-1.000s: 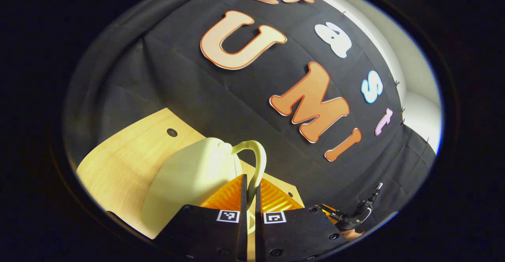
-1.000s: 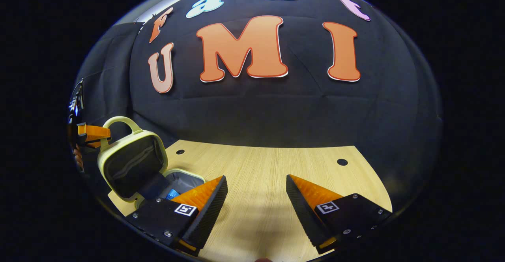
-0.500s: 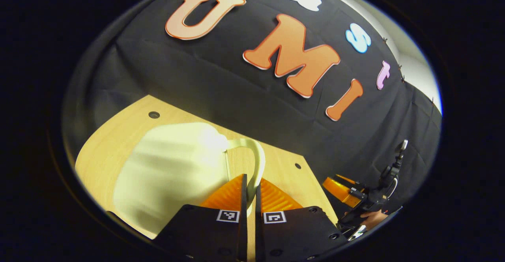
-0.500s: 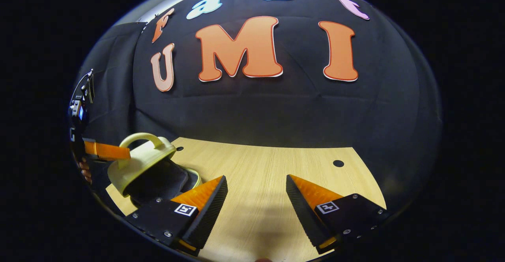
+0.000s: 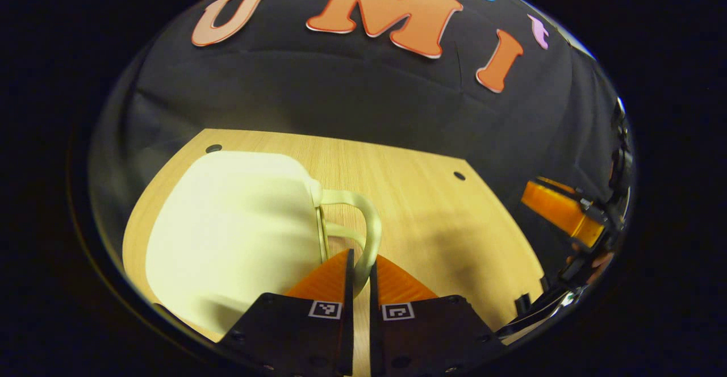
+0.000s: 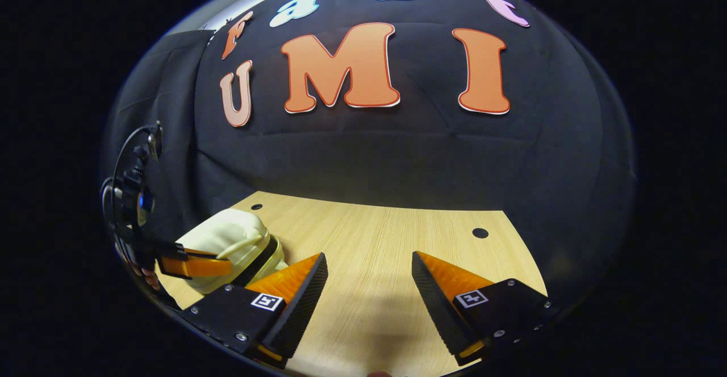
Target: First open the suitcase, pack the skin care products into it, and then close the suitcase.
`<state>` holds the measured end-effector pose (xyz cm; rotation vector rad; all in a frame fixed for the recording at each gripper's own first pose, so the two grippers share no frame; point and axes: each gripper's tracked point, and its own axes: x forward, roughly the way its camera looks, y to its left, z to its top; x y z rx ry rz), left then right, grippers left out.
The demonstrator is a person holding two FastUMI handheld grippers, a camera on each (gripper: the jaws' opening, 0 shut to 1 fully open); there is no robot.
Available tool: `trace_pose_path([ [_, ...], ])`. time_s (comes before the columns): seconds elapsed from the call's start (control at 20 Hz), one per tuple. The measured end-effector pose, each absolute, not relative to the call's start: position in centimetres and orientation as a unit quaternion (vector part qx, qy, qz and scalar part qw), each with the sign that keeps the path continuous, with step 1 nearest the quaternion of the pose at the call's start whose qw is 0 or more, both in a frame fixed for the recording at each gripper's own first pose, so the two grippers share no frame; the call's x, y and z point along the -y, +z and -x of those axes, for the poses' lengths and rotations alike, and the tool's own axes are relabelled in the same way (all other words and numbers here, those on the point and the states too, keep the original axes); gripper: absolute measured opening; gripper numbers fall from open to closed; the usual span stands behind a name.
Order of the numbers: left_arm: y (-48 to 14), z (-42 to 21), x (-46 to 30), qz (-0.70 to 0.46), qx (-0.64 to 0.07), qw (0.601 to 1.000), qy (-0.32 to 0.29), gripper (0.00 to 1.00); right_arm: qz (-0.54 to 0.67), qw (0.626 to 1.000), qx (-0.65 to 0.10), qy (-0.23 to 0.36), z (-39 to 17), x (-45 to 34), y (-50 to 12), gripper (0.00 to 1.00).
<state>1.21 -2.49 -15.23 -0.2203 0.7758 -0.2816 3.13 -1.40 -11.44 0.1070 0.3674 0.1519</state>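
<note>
The pale yellow suitcase [image 5: 233, 235] lies on the wooden table [image 5: 431, 218] with its lid down, or very nearly so. My left gripper [image 5: 359, 263] is shut on the suitcase's carry handle [image 5: 369, 235], which passes between its fingers. In the right gripper view the same suitcase [image 6: 233, 238] sits at the far left, with the left gripper [image 6: 196, 264] on its handle. My right gripper [image 6: 369, 277] hovers open over bare table with nothing between its fingers. Whatever is inside the suitcase is hidden by the lid.
The black cloth wall [image 6: 369, 161] stands right behind the table. Small round holes [image 6: 480, 233] mark the tabletop near its back corners. The right gripper [image 5: 559, 212] and the hand holding it show at the right edge of the left gripper view.
The left gripper has swung the lid down by its handle, from upright to resting on the base, hiding the dark interior. The right gripper has stayed in place, open.
</note>
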Motion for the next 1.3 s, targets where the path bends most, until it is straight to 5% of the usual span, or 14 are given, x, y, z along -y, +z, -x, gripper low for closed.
trace_pose_path([
  [0.25, -16.6, -1.1, 5.5, 0.094, -0.388, 0.903, -0.160, 0.26, -0.046, 0.980, -0.181, 0.073, -2.7, 2.9, -11.7, 0.95],
  [0.45, -13.7, -1.6, 6.8, 0.100, -0.344, 0.919, -0.165, 0.56, -0.047, 0.982, -0.172, 0.070, -2.8, 3.7, -11.3, 0.94],
  [0.5, -12.7, -1.7, 6.8, 0.096, -0.326, 0.927, -0.160, 0.71, -0.050, 0.982, -0.166, 0.070, -2.8, 3.9, -10.9, 0.94],
  [0.55, -11.5, -2.1, 6.7, 0.091, -0.305, 0.935, -0.156, 0.72, -0.050, 0.984, -0.157, 0.069, -2.9, 3.8, -10.4, 0.95],
  [0.7, -8.1, -3.3, 5.6, 0.063, -0.230, 0.963, -0.126, 0.93, -0.028, 0.991, -0.118, 0.055, -3.4, 4.4, -8.3, 0.95],
  [0.95, -2.7, -4.9, 3.1, 0.030, -0.132, 0.989, -0.065, 0.97, -0.010, 0.997, -0.047, 0.064, -3.2, 2.6, -4.6, 0.94],
  [1.3, 2.1, -5.3, 2.8, 0.056, -0.084, 0.994, -0.037, 0.97, 0.017, 0.996, -0.010, 0.087, -3.1, 0.9, -2.0, 0.94],
])
